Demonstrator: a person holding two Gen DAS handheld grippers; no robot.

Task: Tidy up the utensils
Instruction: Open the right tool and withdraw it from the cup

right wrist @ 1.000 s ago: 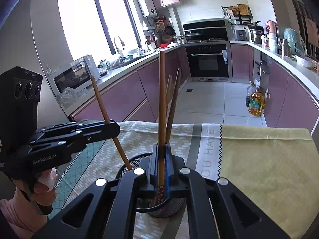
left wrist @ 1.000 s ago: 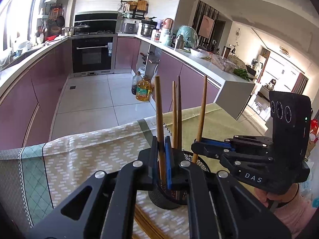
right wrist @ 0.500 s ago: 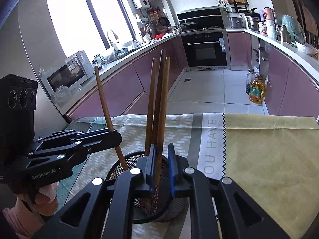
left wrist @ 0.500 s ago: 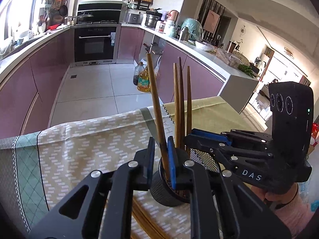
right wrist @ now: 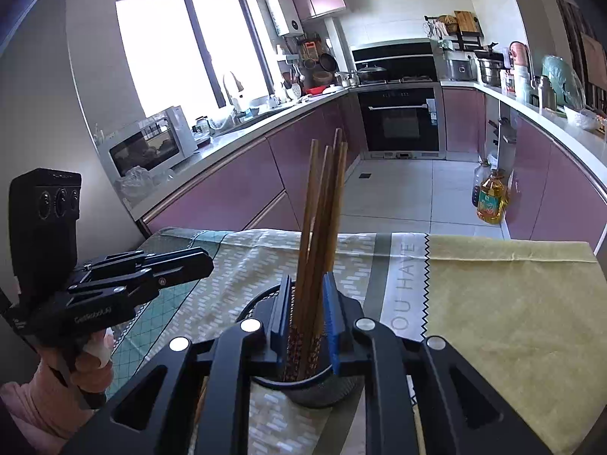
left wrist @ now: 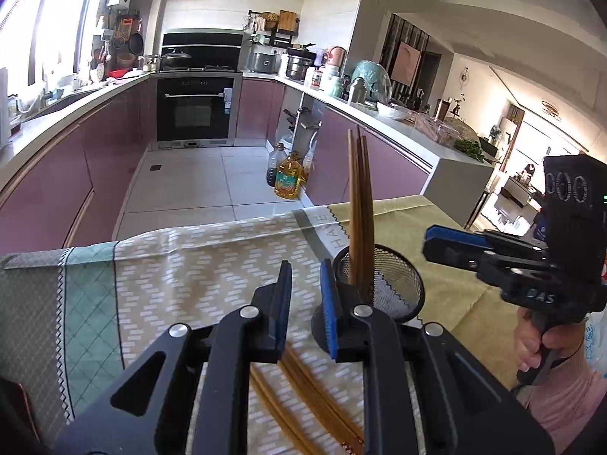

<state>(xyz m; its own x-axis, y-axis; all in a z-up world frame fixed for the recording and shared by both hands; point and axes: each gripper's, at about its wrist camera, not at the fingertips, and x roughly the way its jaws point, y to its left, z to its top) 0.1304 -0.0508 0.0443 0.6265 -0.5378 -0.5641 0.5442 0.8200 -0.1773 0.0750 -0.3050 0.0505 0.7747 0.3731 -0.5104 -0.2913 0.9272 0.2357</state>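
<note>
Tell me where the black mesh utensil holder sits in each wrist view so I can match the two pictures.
Left wrist view: the mesh holder is right of centre, just beyond the left tool, with chopsticks standing in it.
Right wrist view: the mesh holder is bottom centre, mostly hidden behind the right tool, whose fingers flank the chopsticks.
Shared landmark: the yellow oil bottle on the floor.

Both wrist views sit low and close over the counter (left wrist: 212, 250), facing the far oven (left wrist: 195, 110). Both share the mesh holder (right wrist: 315, 390) of chopsticks (right wrist: 322, 204).
</note>
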